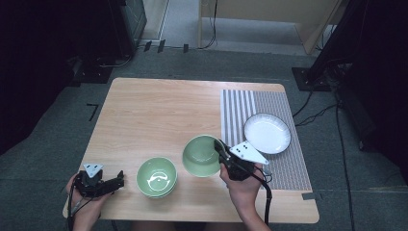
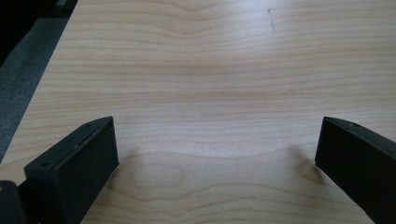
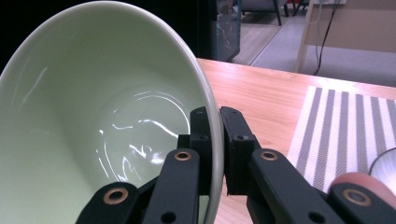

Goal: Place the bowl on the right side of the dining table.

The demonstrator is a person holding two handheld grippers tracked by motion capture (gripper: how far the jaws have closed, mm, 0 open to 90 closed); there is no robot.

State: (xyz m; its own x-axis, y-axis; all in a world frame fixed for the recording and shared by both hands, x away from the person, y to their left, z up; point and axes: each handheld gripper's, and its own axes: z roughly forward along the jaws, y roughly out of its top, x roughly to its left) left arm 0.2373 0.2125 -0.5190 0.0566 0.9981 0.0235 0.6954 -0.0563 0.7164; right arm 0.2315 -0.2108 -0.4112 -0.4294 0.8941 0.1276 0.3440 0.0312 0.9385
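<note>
Wooden table (image 1: 159, 110), seen from above. Placemat (image 1: 284, 168) along the right side; plate (image 1: 267, 133) on it, toward the far half. Tilted bowl (image 1: 202, 155) just left of the placemat, clamped at its right rim by the right gripper (image 1: 222, 153). Stacked bowls (image 1: 156, 176) on the table, left of the tilted bowl and nearer the front edge. Left gripper (image 1: 119, 180) at the front left corner, left of the stacked bowls, jaws apart over bare wood.
</note>
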